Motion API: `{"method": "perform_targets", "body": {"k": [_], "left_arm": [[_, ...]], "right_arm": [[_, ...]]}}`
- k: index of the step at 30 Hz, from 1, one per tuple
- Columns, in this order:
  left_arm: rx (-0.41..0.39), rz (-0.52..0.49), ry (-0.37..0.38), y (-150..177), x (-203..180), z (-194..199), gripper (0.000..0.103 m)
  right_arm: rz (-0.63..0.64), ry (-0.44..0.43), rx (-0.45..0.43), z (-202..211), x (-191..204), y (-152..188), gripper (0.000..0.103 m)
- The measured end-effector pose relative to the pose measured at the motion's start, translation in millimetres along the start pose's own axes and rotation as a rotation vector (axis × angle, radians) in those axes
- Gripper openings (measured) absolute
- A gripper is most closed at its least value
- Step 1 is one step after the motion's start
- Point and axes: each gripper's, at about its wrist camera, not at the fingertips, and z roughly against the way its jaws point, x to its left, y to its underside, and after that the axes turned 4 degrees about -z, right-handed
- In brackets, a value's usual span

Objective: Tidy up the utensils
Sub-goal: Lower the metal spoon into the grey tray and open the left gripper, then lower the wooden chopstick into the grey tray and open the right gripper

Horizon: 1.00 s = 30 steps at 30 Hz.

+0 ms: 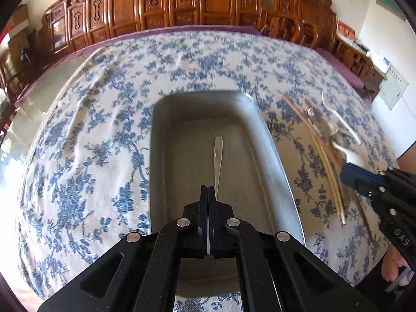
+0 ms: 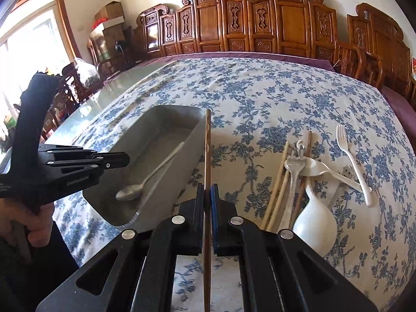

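We've got the right gripper (image 2: pixel 208 189) clamped on a dark wooden chopstick (image 2: pixel 207 150) mid-length, just beside the metal tray (image 2: pixel 193 140) — it's light, stiff, slippery, so gripping near the middle seems smart. Left gripper (image 1: pixel 208 191) looks pinched on the metal spoon (image 1: pixel 218 156) handle inside the tray.
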Motion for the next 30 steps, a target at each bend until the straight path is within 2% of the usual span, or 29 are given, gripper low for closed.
{"method": "perform_targets", "body": {"k": [9, 18, 24, 30], "left_arm": [[-0.086, 0.018, 0.012, -0.1, 25.2, 26.8, 0.000], [-0.120, 0.052, 0.007, -0.8, 57.4, 41.1, 0.000], [-0.131, 0.068, 0.000, -0.9, 68.2, 44.1, 0.000], [-0.129, 0.072, 0.003, -0.2, 71.3, 44.0, 0.000]], "right_arm": [[-0.057, -0.067, -0.004, -5.1, 29.1, -26.7, 0.006], [-0.117, -0.105, 0.042, -42.0, 61.7, -49.1, 0.006], [-0.150, -0.096, 0.090, -74.2, 70.8, -50.3, 0.006], [-0.158, -0.097, 0.110, -88.5, 76.6, -41.2, 0.006]]}}
